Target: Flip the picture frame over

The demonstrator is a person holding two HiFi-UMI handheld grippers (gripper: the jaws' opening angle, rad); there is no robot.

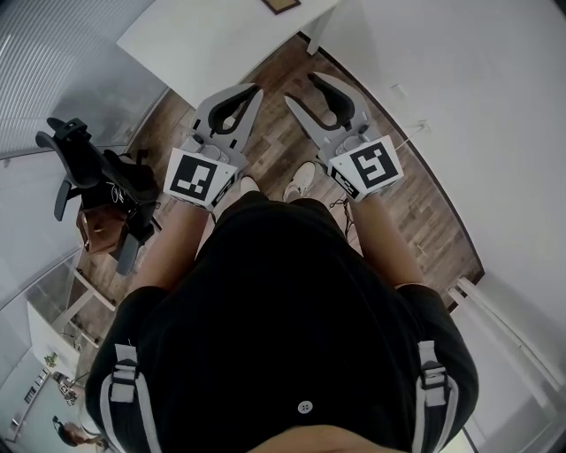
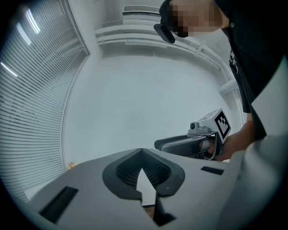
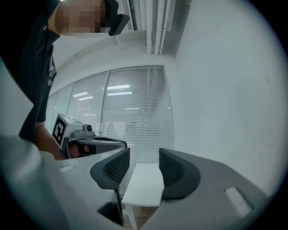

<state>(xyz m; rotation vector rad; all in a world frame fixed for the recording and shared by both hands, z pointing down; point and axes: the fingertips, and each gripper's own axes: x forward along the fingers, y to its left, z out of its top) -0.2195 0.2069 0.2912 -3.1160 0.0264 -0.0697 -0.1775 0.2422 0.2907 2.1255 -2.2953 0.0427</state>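
Note:
A brown picture frame [image 1: 280,4] lies on the white table [image 1: 203,44], cut off by the top edge of the head view. Both grippers hover over the wooden floor, short of the table, pointing toward it. My left gripper [image 1: 256,88] is shut, its tips [image 2: 141,150] touching with nothing between them. My right gripper [image 1: 299,87] is open and empty; through its gap [image 3: 144,157] I see the white table [image 3: 144,188] ahead. Each gripper shows in the other's view: the right gripper [image 2: 173,144] and the left gripper [image 3: 105,143].
A black stand with a brown bag [image 1: 102,199] stands at the left. Window blinds [image 3: 135,108] run behind the table. A white wall [image 1: 460,88] runs along the right of the wooden floor [image 1: 416,212]. The person's shoes [image 1: 301,181] are below the grippers.

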